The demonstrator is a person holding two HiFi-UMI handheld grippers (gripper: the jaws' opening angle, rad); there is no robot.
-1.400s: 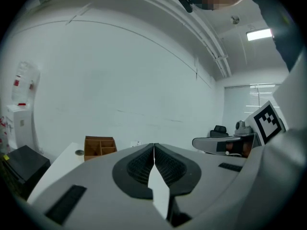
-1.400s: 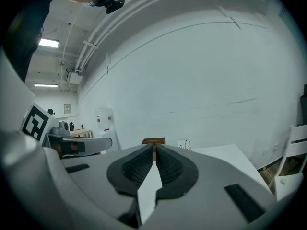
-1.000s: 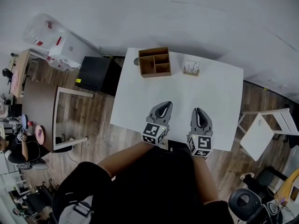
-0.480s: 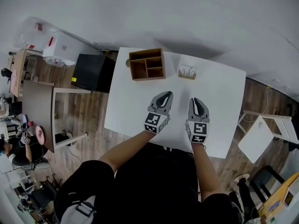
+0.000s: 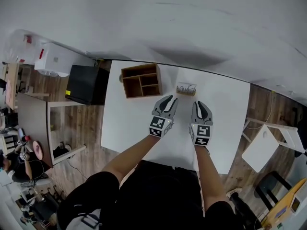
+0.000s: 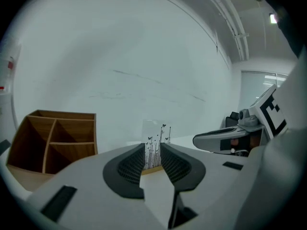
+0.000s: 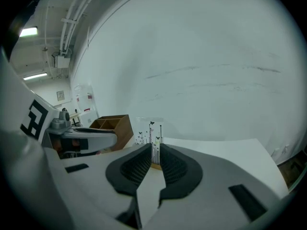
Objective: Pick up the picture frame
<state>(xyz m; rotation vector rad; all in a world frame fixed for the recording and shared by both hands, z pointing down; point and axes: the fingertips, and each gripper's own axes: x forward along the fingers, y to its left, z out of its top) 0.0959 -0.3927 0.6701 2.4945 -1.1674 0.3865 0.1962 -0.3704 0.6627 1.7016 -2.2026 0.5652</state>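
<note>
The picture frame (image 5: 186, 88), a small clear panel printed with black plant stems on a wooden base, stands upright near the far edge of the white table (image 5: 225, 109). My left gripper (image 5: 168, 100) hovers just short of it, and its jaws are opening with nothing between them. In the left gripper view the frame (image 6: 156, 134) shows through the gap of the left gripper (image 6: 152, 151). My right gripper (image 5: 201, 104) is beside it, jaws slightly parted and empty. From the right gripper (image 7: 156, 150) the frame (image 7: 149, 131) lies straight ahead.
A wooden compartment organizer (image 5: 141, 80) sits left of the frame on the table, also seen as the organizer (image 6: 53, 140). A black cabinet (image 5: 86, 84) stands left of the table and a white chair (image 5: 266, 145) on the right. A white wall rises behind.
Both grippers have moved forward from the table's near edge toward the picture frame and sunk lower. The frame and organizer have not moved on the table.
</note>
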